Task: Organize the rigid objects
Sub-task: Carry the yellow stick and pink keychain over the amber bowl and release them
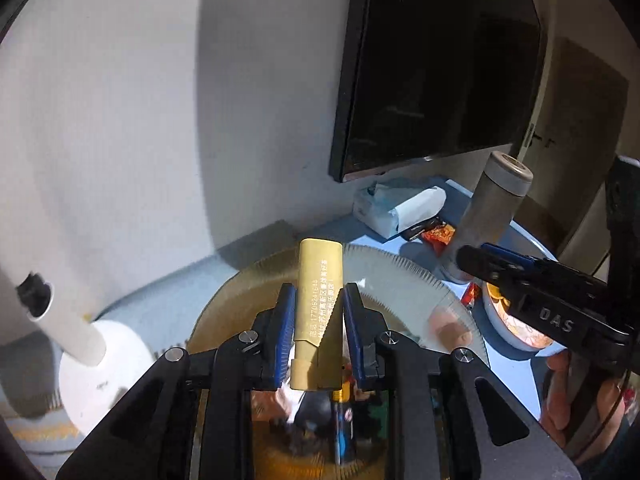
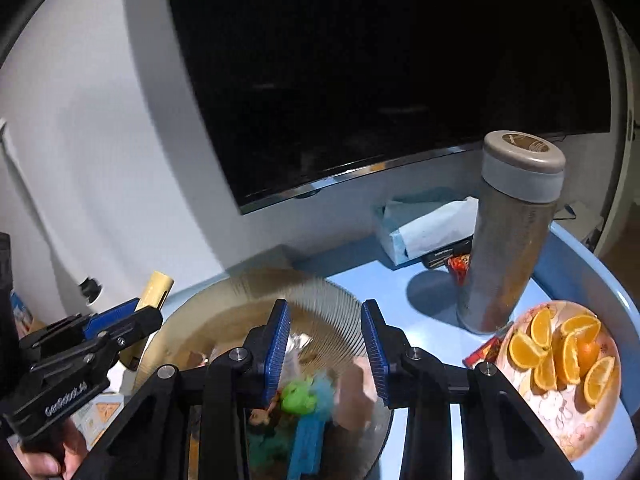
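Taking the glass bowl (image 1: 400, 280) as the landmark and going left to right: left of it stands a white lamp base (image 1: 100, 360) on the blue bench (image 1: 360, 232); over the bowl's middle hangs the left claw (image 1: 316, 332), its blue pads nearly together, with the tan stick-shaped tube (image 1: 320, 280) standing upright between them; whether the pads press it firmly I cannot tell, as a sliver of gap shows on the right pad.

The step in hand looks like carrying the tube to the bowl, which already holds small toys; to do it well, keep the tube upright, bring it low inside the rim before letting go, and let it down clear of the glass edge so it neither tips out nor knocks the ribbed wall.

Over the bowl's right part, the right claw (image 2: 326, 340) stands partly open with nothing between its pads; it should stay out of the left claw's path. Right of the bowl stand the grey flask (image 2: 508, 240) and the plate of orange wedges (image 2: 560, 360); behind them lies a tissue pack (image 2: 424, 224).
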